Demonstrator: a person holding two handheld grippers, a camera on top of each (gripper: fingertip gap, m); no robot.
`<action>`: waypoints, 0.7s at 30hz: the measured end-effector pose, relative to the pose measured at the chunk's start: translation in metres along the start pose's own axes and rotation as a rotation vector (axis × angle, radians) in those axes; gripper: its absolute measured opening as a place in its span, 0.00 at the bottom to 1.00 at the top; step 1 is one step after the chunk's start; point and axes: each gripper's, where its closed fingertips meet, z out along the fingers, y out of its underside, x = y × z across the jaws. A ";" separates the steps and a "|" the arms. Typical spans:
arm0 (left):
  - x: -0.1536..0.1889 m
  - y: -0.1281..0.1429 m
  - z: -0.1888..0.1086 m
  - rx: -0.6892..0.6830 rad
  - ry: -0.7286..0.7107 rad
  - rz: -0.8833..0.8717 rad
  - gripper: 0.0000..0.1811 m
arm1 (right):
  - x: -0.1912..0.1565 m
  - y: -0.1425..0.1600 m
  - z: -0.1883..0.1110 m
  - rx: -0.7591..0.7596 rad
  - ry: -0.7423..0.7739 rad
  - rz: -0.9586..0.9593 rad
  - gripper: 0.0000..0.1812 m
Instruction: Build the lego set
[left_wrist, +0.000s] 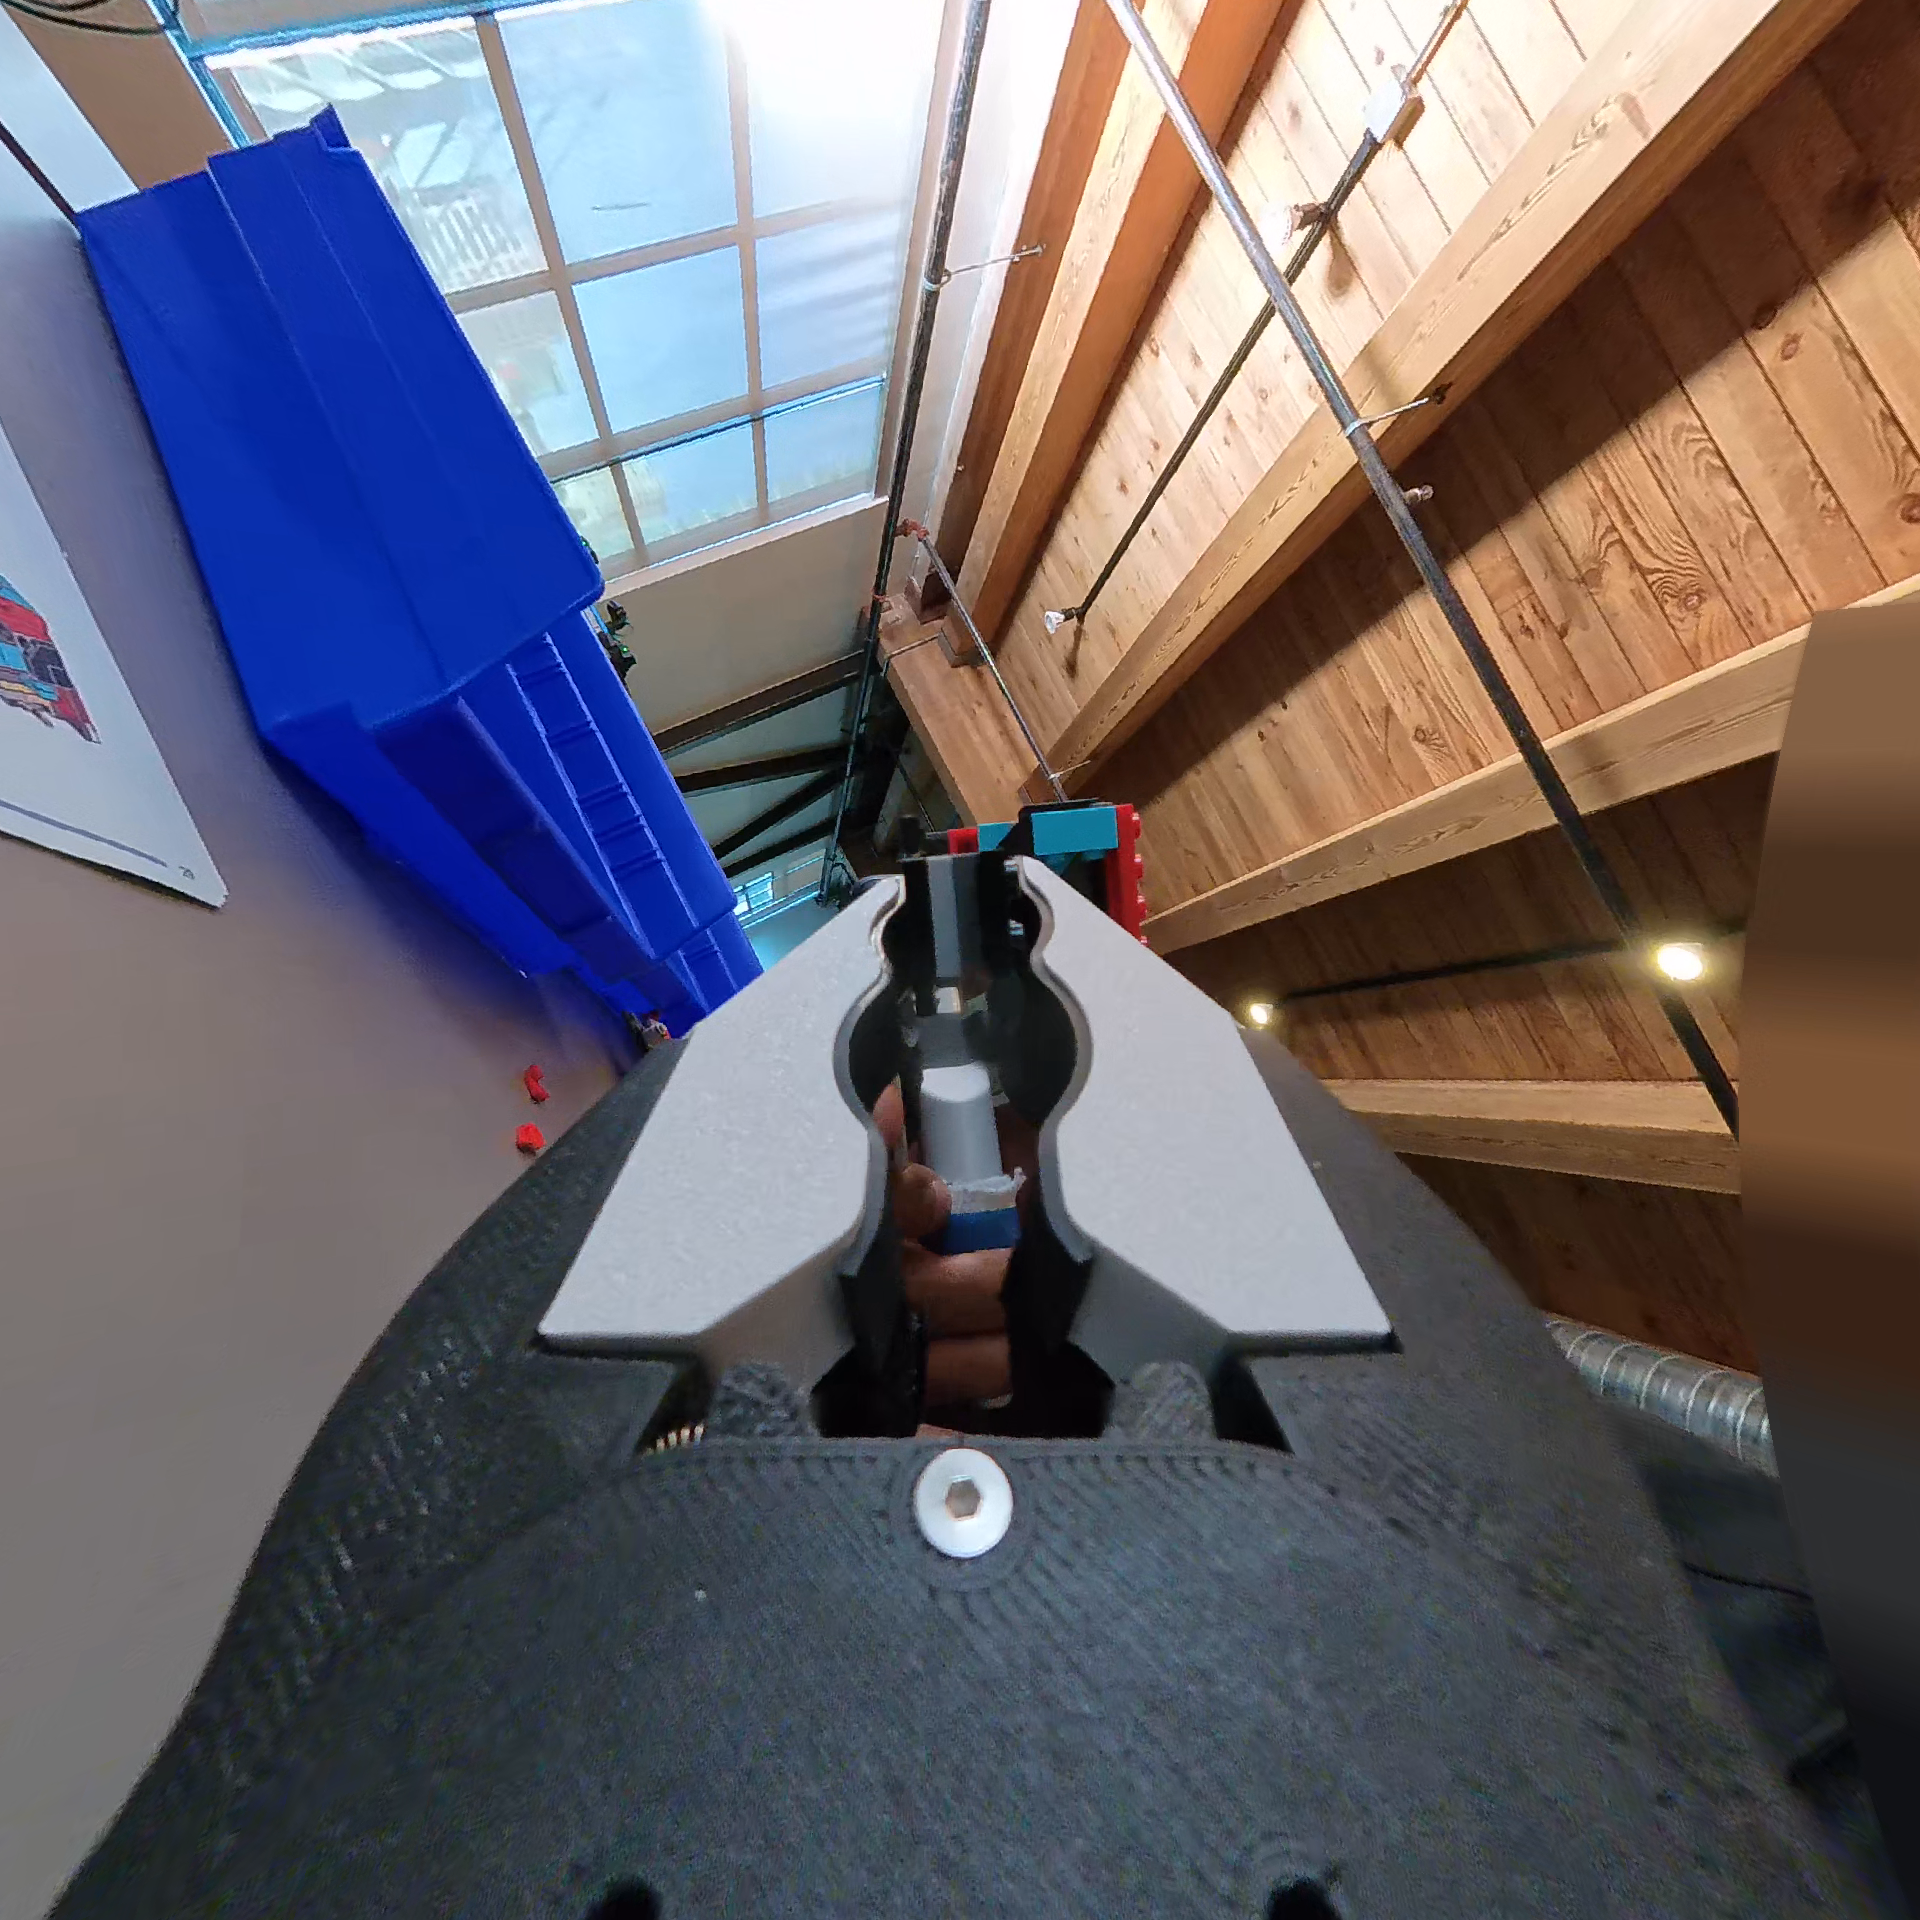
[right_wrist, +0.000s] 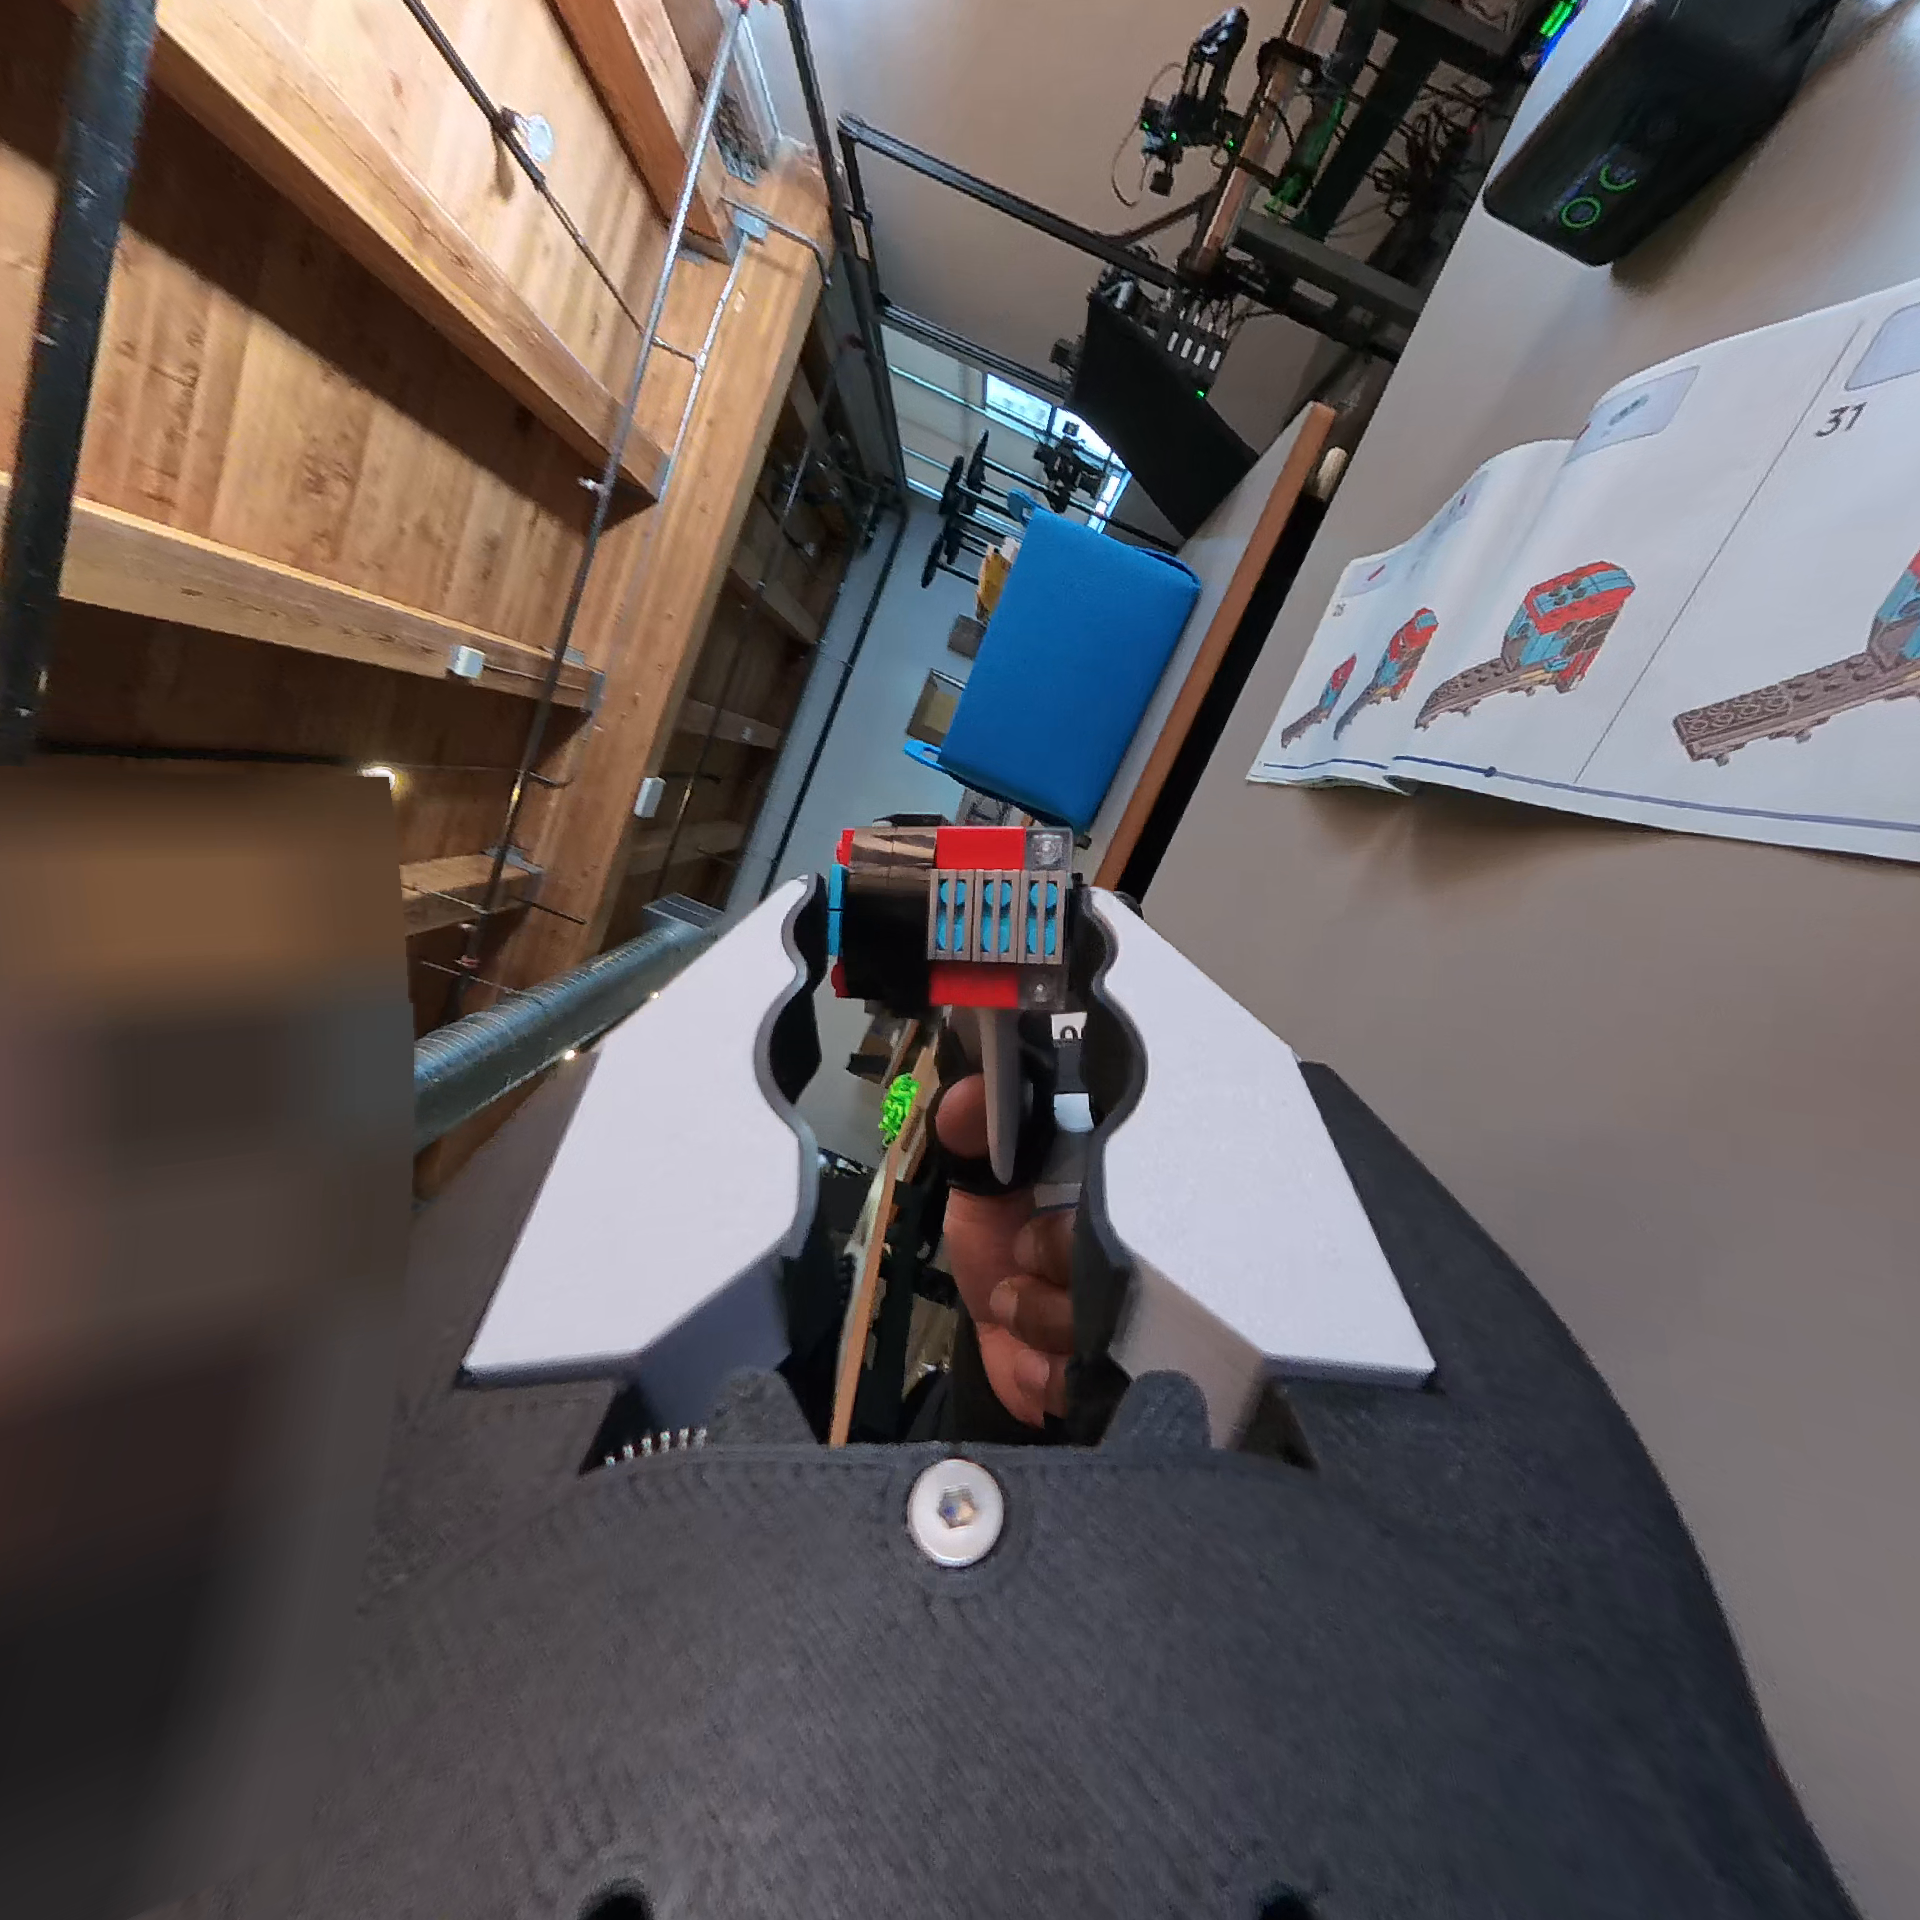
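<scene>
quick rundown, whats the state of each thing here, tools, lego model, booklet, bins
left tool: shut on the lego model's dark end
right tool: shut on the lego model
lego model: part built, held in the air between both tools
instruction booklet: open, flat on the table
blue bins: on the table, contents hidden
loose red pieces: lying unused on the table
</scene>
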 end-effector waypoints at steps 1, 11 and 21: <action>0.000 0.000 0.000 0.000 -0.003 0.004 0.09 | 0.000 0.000 0.000 0.004 -0.003 0.002 0.25; -0.003 0.000 -0.001 0.002 -0.013 0.005 0.09 | 0.003 0.000 0.000 0.014 0.023 -0.010 0.25; -0.005 -0.001 -0.002 0.010 -0.015 -0.013 0.09 | 0.005 0.001 0.000 0.025 0.044 -0.015 0.25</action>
